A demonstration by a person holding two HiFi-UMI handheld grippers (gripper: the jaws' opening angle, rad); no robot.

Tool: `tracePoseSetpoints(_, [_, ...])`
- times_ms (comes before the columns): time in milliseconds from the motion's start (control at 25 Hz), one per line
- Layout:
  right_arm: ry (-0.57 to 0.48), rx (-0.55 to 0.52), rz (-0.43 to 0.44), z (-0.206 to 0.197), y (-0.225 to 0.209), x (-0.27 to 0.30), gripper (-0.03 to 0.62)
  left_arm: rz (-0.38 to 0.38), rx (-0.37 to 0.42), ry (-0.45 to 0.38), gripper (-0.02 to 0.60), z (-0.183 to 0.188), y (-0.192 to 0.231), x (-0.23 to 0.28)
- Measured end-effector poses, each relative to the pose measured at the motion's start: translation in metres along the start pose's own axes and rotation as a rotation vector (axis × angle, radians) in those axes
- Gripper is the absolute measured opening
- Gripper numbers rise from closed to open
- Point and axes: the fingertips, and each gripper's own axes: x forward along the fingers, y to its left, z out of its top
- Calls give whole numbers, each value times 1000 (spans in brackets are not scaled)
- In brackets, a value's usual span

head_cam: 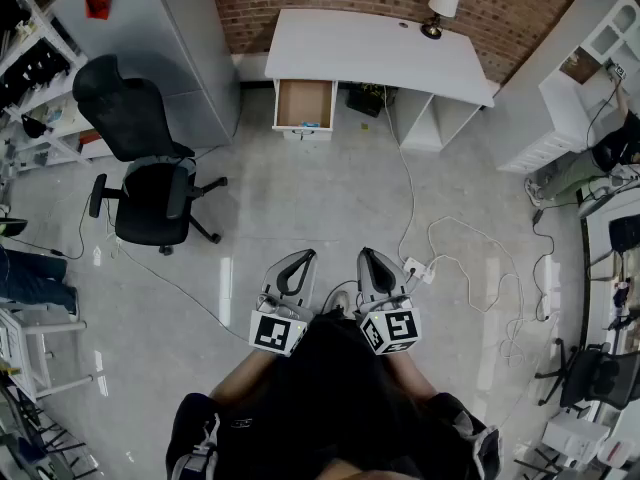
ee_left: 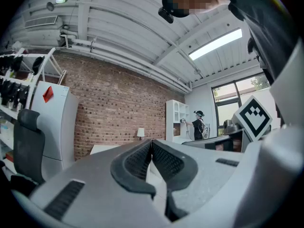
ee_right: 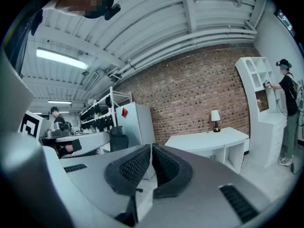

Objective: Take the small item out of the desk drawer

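the left claw (head_cam: 304, 256) is closed, its two ribbed pads touching each other with nothing between them, and the right claw (head_cam: 367, 254) is closed and empty in the same way. both are held low in front of the person, side by side, well apart from the desk (head_cam: 370, 48).

the drawer (head_cam: 300, 96) stands pulled out under the left end of the desk, open to the top. the small item (head_cam: 310, 125) lies inside it, against the front wall and near the front right corner of the drawer. it looks pale blue (it is too small in the head view to tell its shape or material).

i judge that the item is light and one claw can lift it easily. because it is small and low, it may slide on the smooth drawer bottom when a pad pushes it. i think the best hold is from above, with the pads on its two longer sides, and the claw open only a little wider than the item, so the front wall of the drawer does not block one pad. a soft squeeze seems enough, since its stiffness is unknown.
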Motion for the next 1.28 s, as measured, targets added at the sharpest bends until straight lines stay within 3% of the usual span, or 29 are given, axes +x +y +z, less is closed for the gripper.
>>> tracePoseSetpoints(600, [-16,11,-15,0,-7,-5,32,13,-3,0,9,-4,-1,4])
tracePoseSetpoints(760, [-30,34,-25,4,-20,-9,32,14,30,-56,9,4,-4,11])
tracePoseSetpoints(1280, [-19,7,27,4,-80,-13,32,91,32,-42,9,-1,-28,57])
